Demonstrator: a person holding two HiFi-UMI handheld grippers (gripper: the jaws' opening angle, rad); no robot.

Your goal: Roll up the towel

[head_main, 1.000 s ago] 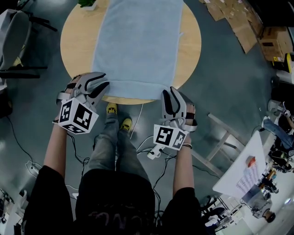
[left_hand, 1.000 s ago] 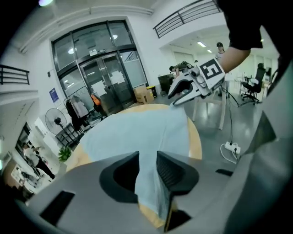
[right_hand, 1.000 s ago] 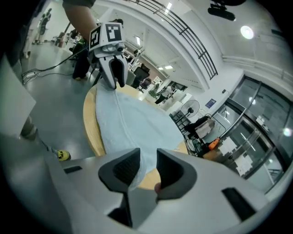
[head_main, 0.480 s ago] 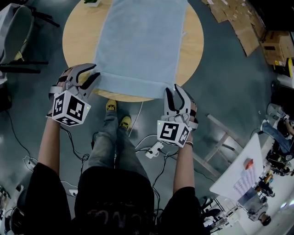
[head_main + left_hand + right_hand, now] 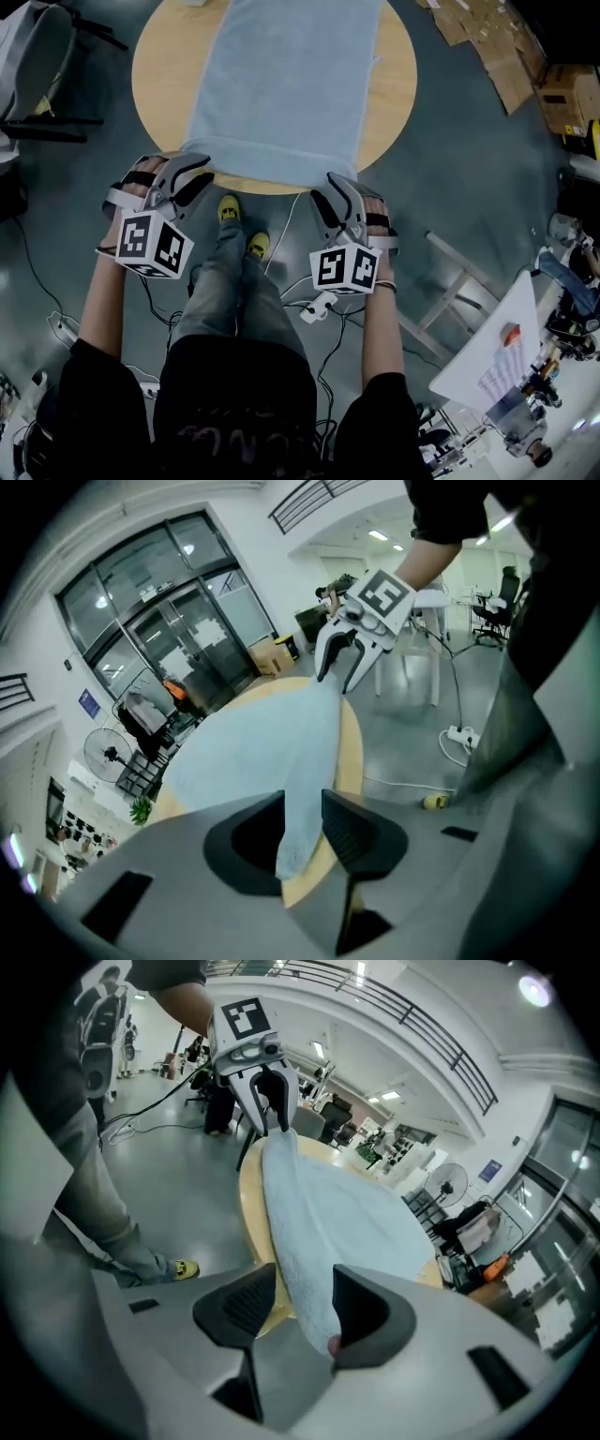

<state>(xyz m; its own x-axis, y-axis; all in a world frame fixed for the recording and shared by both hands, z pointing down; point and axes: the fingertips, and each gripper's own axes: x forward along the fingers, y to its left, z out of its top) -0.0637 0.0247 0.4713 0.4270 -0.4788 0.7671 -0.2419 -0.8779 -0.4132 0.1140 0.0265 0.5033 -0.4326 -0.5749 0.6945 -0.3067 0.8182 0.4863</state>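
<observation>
towel (image 5: 281, 84) lay flat, nothing rolled.
your left gripper (image 5: 205, 170) pinched a near corner; your right gripper (image 5: 325, 188) was just opening round the other.

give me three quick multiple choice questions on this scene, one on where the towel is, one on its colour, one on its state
1. Where does the towel lie?
A. on the floor
B. on the round wooden table
C. over a chair

2. What colour is the towel?
A. light blue
B. red
C. black

3. What state is the towel in?
A. rolled into a tight cylinder
B. folded into a small square
C. spread out, most of its length flat

Answers:
1 B, the head view shows it covering the middle of the table top.
2 A, it reads pale blue in all three views.
3 C, it lies open across the table, with no cylinder or square to be seen.
</observation>
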